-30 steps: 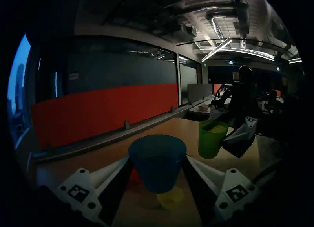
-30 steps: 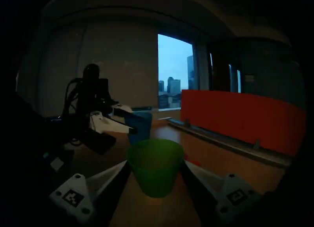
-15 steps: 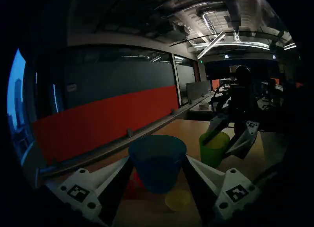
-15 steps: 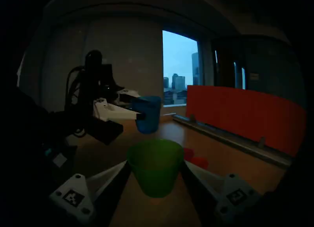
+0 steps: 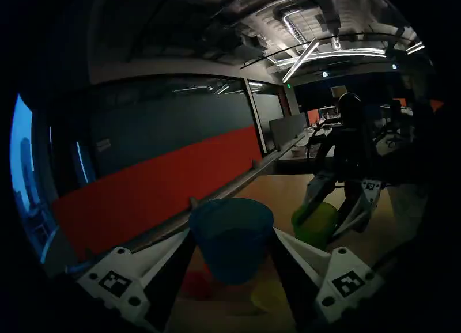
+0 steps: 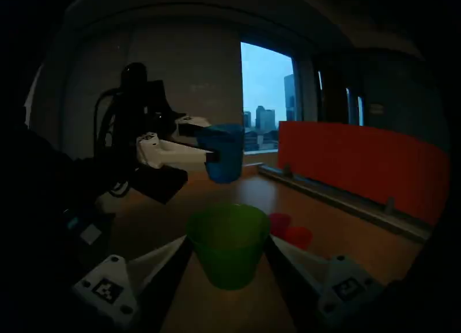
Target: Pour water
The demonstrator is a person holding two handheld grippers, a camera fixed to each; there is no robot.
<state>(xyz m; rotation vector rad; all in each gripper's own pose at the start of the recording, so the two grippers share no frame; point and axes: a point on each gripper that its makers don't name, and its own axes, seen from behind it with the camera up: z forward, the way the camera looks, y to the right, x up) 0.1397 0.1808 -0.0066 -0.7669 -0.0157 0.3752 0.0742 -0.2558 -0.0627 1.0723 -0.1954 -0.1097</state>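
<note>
In the left gripper view, my left gripper (image 5: pixel 231 246) is shut on an upright blue cup (image 5: pixel 231 238), lifted above the wooden table (image 5: pixel 271 192). Farther right, lower down, my right gripper (image 5: pixel 334 203) holds a green cup (image 5: pixel 315 223). In the right gripper view, my right gripper (image 6: pixel 229 255) is shut on the green cup (image 6: pixel 228 249), upright and low over the table (image 6: pixel 322 229). The blue cup (image 6: pixel 222 151) hangs higher, ahead and to the left, in my left gripper (image 6: pixel 214 154).
Small red cups (image 6: pixel 291 232) and a yellow cup (image 5: pixel 269 295) stand on the table below. A red partition (image 5: pixel 161 183) with a rail runs along the table's far edge. A dark stand with cables (image 6: pixel 135 120) rises behind the left gripper.
My left gripper has risen with the blue cup. The green cup now sits lower relative to it. The red cups have come into the right gripper view.
</note>
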